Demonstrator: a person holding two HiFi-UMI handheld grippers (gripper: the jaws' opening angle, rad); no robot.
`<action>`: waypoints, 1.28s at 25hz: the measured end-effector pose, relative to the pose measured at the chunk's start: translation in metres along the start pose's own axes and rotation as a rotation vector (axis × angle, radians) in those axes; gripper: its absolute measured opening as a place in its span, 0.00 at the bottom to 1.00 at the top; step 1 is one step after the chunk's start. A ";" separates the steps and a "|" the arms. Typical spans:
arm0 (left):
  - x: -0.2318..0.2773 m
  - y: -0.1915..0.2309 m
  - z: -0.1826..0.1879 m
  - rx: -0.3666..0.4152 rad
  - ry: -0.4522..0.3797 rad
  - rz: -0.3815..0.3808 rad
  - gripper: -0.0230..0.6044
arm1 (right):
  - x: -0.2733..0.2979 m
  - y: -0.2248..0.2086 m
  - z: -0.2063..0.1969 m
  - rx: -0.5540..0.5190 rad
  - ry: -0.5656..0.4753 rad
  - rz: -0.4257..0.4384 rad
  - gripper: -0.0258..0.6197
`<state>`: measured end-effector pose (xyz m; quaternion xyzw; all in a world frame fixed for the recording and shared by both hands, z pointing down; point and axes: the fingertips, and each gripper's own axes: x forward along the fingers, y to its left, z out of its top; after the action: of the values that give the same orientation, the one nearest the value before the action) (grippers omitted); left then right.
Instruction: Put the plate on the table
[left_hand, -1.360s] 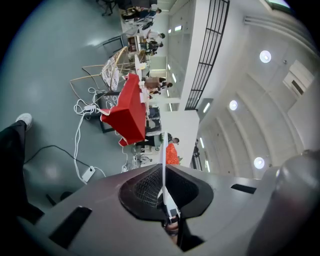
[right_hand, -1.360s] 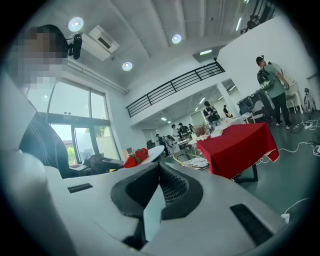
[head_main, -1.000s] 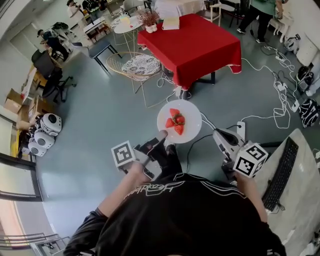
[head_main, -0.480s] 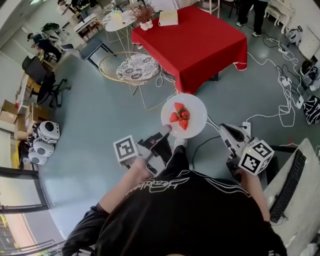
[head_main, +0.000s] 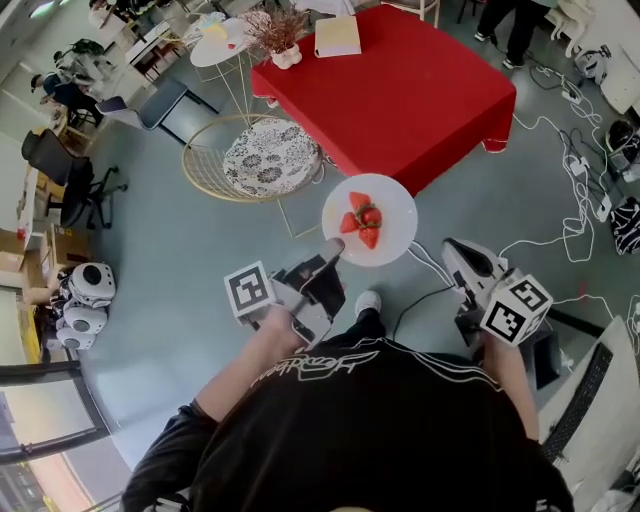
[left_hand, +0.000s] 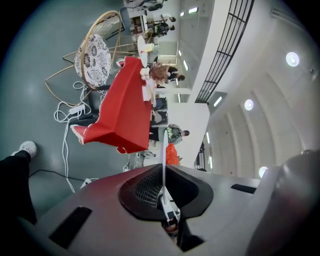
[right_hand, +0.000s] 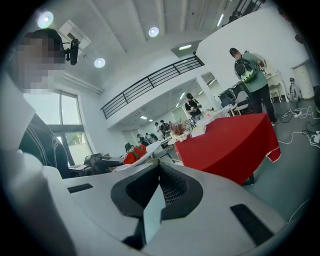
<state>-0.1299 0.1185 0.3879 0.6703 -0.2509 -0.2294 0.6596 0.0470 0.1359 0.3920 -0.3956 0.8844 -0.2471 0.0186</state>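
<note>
A white plate carrying cut strawberries is held level above the grey floor, just short of the near edge of the red-clothed table. My left gripper is shut on the plate's near-left rim. In the left gripper view the plate shows edge-on between the jaws of the left gripper, with the red table beyond. My right gripper hangs to the plate's right, apart from it, shut and empty. In the right gripper view the right gripper points at the red table; the strawberries show at the left.
A wicker chair with a patterned cushion stands left of the red table. A book and a flower pot sit on the table's far side. White cables trail over the floor at the right. A person stands beyond the table.
The person has walked toward the red table, so the plate is now close to its near edge. The left gripper keeps its hold on the rim; the right gripper stays alongside.
</note>
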 end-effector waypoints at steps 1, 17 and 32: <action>0.008 -0.001 0.015 -0.002 0.000 -0.003 0.07 | 0.012 -0.007 0.008 -0.003 0.003 -0.007 0.05; 0.089 -0.015 0.145 0.029 0.021 -0.059 0.07 | 0.125 -0.065 0.083 -0.031 -0.024 -0.039 0.05; 0.162 -0.014 0.189 0.012 -0.007 -0.039 0.07 | 0.175 -0.126 0.129 -0.018 0.002 0.006 0.05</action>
<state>-0.1255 -0.1303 0.3726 0.6781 -0.2414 -0.2433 0.6502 0.0433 -0.1132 0.3641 -0.3930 0.8876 -0.2397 0.0150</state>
